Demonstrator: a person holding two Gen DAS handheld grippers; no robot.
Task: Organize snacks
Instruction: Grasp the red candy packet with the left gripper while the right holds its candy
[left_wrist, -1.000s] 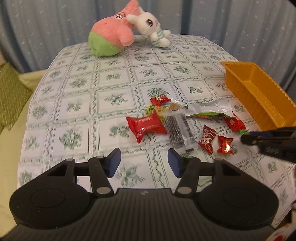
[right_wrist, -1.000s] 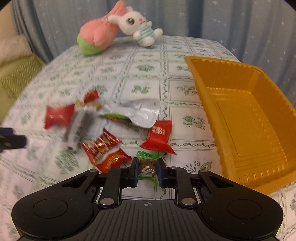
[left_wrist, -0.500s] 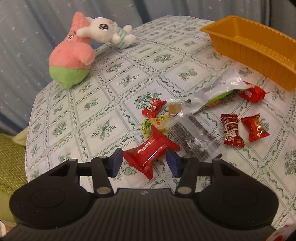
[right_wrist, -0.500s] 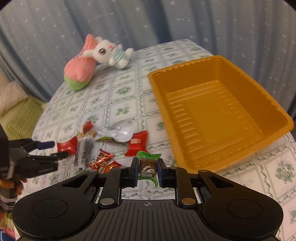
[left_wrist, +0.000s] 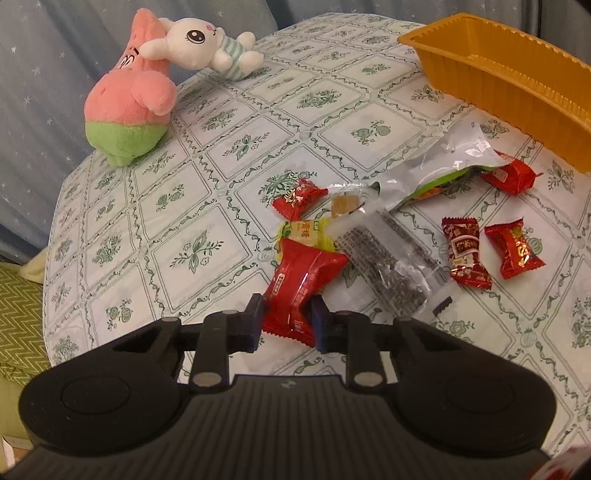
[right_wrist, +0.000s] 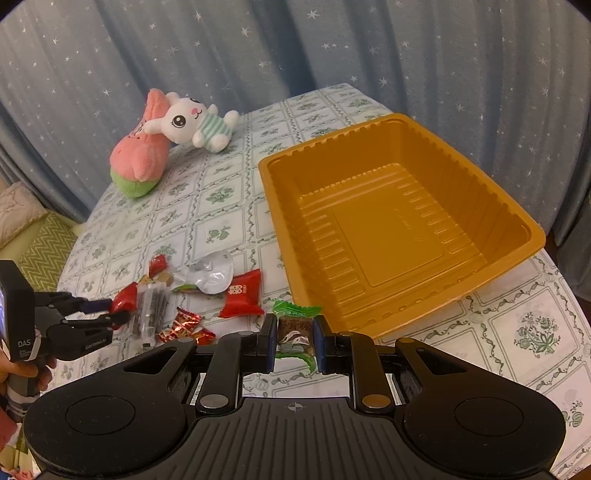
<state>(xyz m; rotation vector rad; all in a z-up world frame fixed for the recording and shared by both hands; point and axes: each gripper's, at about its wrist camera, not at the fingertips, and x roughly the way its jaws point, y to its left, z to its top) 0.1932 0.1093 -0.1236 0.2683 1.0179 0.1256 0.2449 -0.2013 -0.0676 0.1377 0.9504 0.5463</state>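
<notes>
My left gripper (left_wrist: 286, 321) sits low over the table, its jaws closing, with the pads pinching the waist of a red snack packet (left_wrist: 306, 273). From the right wrist view, the left gripper (right_wrist: 110, 312) shows at the far left on that red packet (right_wrist: 125, 297). Above the table, my right gripper (right_wrist: 294, 338) is shut on a green-and-brown candy (right_wrist: 295, 310), just in front of the orange tray (right_wrist: 406, 122), which holds nothing. Loose on the cloth lie red candies (left_wrist: 465, 254), a clear packet of dark pieces (left_wrist: 384, 269), a yellow candy (left_wrist: 303, 232) and a silver-green bag (left_wrist: 450, 166).
A pink-and-green plush (left_wrist: 129, 107) and a white bunny plush (left_wrist: 203, 44) lie at the table's far side. The orange tray (left_wrist: 498, 74) stands right of the snack pile. A green zigzag cushion (left_wrist: 18, 306) lies beyond the table's left edge. Blue starred curtains hang behind.
My left gripper came down and forward to the red packet, rolled, and its jaws closed on it. My right gripper rose with the candy and swung toward the orange tray.
</notes>
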